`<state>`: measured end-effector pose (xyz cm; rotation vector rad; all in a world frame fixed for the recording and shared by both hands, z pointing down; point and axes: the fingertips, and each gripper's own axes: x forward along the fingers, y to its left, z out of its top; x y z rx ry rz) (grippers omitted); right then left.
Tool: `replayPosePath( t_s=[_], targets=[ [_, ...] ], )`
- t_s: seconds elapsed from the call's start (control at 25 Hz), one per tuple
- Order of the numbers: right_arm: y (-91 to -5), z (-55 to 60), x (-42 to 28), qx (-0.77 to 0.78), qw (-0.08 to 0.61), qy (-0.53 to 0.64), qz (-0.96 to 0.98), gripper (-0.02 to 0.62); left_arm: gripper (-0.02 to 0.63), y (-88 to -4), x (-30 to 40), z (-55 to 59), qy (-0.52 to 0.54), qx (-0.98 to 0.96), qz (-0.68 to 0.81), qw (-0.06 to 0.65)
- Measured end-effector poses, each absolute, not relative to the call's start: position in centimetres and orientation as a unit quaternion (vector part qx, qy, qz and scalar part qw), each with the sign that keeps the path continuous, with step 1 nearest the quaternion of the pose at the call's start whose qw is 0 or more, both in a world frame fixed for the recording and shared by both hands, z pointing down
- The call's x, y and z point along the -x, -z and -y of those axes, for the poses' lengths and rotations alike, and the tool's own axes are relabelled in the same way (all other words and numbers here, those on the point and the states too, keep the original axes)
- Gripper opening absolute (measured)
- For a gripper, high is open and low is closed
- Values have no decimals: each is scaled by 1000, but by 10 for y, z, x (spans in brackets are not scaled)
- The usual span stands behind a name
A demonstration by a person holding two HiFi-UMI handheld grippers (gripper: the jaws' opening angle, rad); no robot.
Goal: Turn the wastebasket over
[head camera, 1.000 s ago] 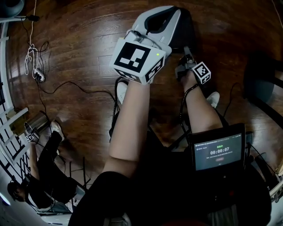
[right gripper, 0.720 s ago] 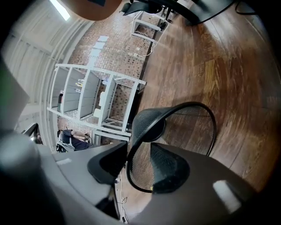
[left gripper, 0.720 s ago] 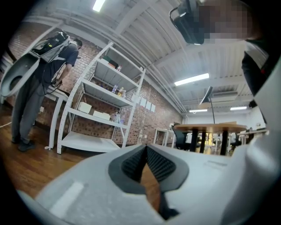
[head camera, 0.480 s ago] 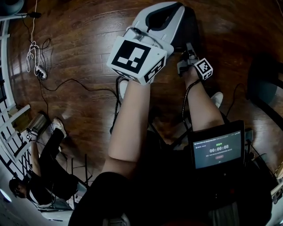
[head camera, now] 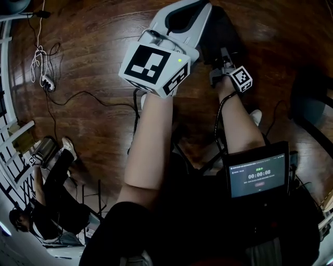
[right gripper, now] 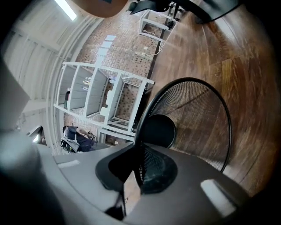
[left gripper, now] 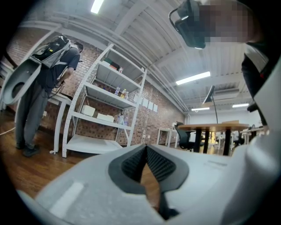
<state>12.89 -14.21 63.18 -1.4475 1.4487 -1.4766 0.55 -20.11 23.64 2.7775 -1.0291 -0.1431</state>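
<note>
The wastebasket (right gripper: 193, 118) is black wire mesh with a thin rim. The right gripper view looks into its mouth, down to its solid round bottom. My right gripper (right gripper: 137, 154) has just been closing and is now shut on the near rim, mesh wall between the pads. In the head view the wastebasket (head camera: 225, 28) is a dark shape on the wood floor ahead of the right gripper (head camera: 221, 58). My left gripper (head camera: 188, 14) hovers beside it on the left, pointing level. In its own view the left gripper (left gripper: 146, 151) is shut, with nothing between the pads.
A timer tablet (head camera: 258, 176) hangs at my waist. Cables and a power strip (head camera: 40, 70) lie on the floor at left, with a crouching person (head camera: 49, 208) nearer. White shelf racks (left gripper: 101, 114), a standing person (left gripper: 48, 83) and tables (left gripper: 210, 129) fill the room ahead.
Both grippers have slid a little farther from me, toward the top of the head view. The timer has advanced by one second.
</note>
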Motion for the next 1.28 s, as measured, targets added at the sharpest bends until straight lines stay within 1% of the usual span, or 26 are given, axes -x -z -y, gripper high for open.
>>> replayPosePath(
  t_s=[0.16, 0.24, 0.36, 0.64, 0.8, 0.92, 1.08, 1.28],
  targets=[
    [-625, 147, -136, 548, 311, 554, -545, 15, 2, -234, -6, 202, 52, -933, 346, 86],
    [-620, 154, -139, 549, 281, 535, -577, 18, 2, -233, -4, 203, 54, -932, 348, 86],
    [-610, 169, -132, 546, 184, 509, -640, 18, 2, -233, 2, 208, 56, -931, 350, 85],
    [-593, 189, -111, 530, -86, 414, -735, 11, 1, -234, 13, 216, 59, -930, 352, 85],
    [-600, 189, -100, 490, -263, 322, -766, 12, 2, -235, 14, 216, 55, -930, 353, 82],
    [-609, 181, -79, 426, -390, 240, -780, 14, 2, -236, 18, 217, 54, -929, 357, 82],
    [-610, 163, -45, 330, -485, 156, -795, 15, 2, -235, 17, 218, 56, -929, 356, 83],
    [-623, 140, -23, 222, -564, 76, -791, 20, 2, -235, 17, 218, 57, -929, 356, 85]
  ],
)
